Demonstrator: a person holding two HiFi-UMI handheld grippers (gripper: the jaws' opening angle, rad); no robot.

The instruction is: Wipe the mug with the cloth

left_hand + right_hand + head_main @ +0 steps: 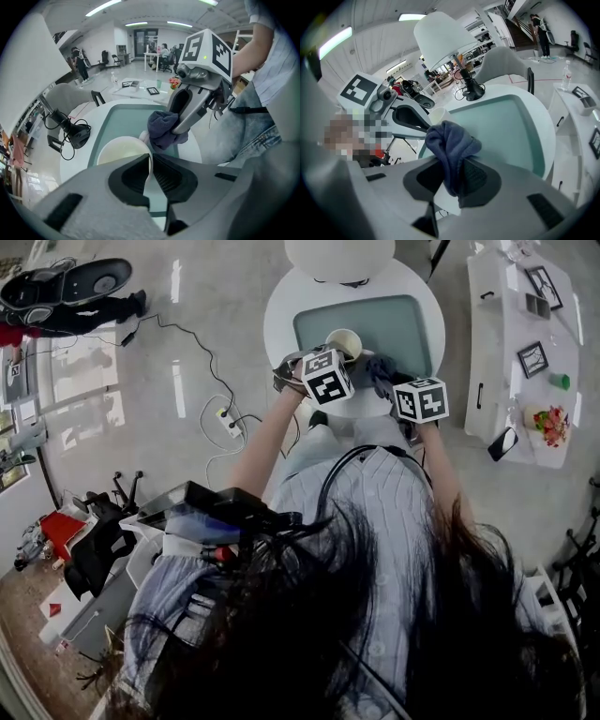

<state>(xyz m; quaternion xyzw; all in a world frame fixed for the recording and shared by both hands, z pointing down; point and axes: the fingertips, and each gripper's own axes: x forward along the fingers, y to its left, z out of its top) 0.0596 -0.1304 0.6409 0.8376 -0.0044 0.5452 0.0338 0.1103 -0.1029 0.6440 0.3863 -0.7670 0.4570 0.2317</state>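
1. Round white table (pixel 277 307) with a teal mat (pixel 398 320) inset. A white lamp shade (pixel 339 257) sits at the far edge, and a black headset (pixel 75 133) with its cable lies on the white rim.
2. Mug (pixel 344 341): cream, over the near part of the mat, just ahead of both marker cubes. Its long axis is roughly vertical, with the mouth up toward the head camera and the inside visible. Can't tell whether the base is resting on the mat.
3. Left gripper (pixel 150 165): jaws nearly together, pinching the mug's near wall at the rim. One pad is inside the mug and one outside, with only the wall's thickness between them.
4. Right gripper (pixel 451 176): jaws clamped on a dark blue cloth (pixel 451 140). The cloth is bunched into a wad that sticks up past the fingertips.
5. Left gripper view: the cloth wad is against the mug's outer wall, on the side away from the left gripper's grip, right at the rim.
6. Right gripper view: the mug shows just behind the cloth, with the left gripper's arm coming in from the left.
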